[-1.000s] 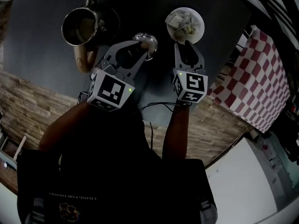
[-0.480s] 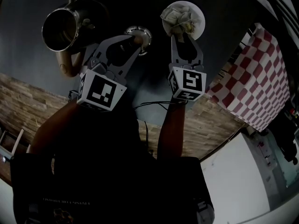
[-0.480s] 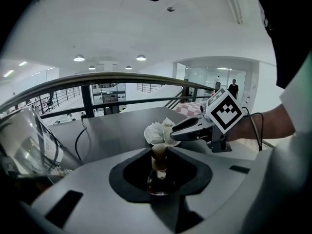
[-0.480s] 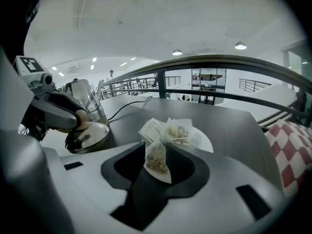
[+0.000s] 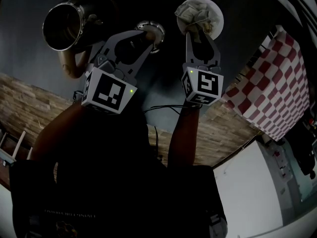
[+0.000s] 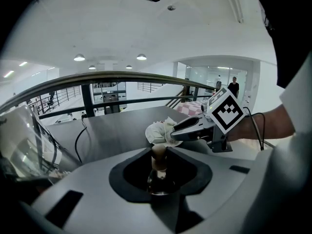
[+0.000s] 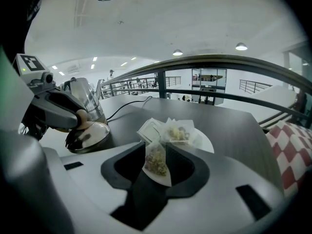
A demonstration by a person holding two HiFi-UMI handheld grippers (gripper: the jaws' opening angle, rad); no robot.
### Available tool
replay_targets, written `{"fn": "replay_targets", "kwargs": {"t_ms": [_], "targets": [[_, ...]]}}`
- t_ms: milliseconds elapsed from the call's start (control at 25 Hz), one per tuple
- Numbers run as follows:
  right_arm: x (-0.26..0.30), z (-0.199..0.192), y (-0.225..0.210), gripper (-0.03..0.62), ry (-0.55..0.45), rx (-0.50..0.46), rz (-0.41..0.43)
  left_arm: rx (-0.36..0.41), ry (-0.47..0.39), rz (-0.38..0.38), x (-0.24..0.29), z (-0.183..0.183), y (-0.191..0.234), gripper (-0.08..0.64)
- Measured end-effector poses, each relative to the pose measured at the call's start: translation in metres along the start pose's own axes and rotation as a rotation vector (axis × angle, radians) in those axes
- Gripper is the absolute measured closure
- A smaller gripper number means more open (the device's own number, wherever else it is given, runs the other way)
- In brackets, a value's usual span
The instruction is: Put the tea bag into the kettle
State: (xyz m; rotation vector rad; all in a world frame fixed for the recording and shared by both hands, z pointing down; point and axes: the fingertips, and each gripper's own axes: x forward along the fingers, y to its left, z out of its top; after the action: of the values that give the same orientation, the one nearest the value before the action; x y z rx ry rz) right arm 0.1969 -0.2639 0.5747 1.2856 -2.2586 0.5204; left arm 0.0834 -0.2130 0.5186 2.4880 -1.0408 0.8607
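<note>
The steel kettle (image 5: 62, 26) stands open at the far left of the dark table; it also shows in the right gripper view (image 7: 88, 100). My left gripper (image 5: 147, 32) is shut on the brown knob (image 6: 159, 152) of the kettle's lid (image 5: 151, 31), right of the kettle and low by the table. My right gripper (image 5: 194, 29) is shut on a tea bag (image 7: 156, 164) at the near edge of the white plate (image 5: 214, 15). More tea bags (image 7: 178, 133) lie piled on the plate.
A red-and-white checked cloth (image 5: 277, 83) lies at the table's right end. A black cable (image 7: 127, 105) runs across the table behind the kettle. The table's wooden edge (image 5: 29, 108) is close to my body. A railing (image 7: 234, 62) runs behind the table.
The head view has shifted a little, so the kettle sits further left in it. Both grippers keep their places and their grips.
</note>
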Motion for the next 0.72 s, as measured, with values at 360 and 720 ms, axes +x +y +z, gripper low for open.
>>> {"fn": "replay_targets", "kwargs": {"t_ms": [360, 720], "targets": [[-0.002, 0.005, -0.002, 0.575, -0.014, -0.049, -0.023, 0.003, 0.003, -0.003, -0.003, 0.0, -0.003, 0.46], [-0.008, 0.01, 0.0, 0.575, -0.029, -0.05, -0.028, 0.007, -0.009, -0.001, -0.009, 0.004, -0.005, 0.46]]}}
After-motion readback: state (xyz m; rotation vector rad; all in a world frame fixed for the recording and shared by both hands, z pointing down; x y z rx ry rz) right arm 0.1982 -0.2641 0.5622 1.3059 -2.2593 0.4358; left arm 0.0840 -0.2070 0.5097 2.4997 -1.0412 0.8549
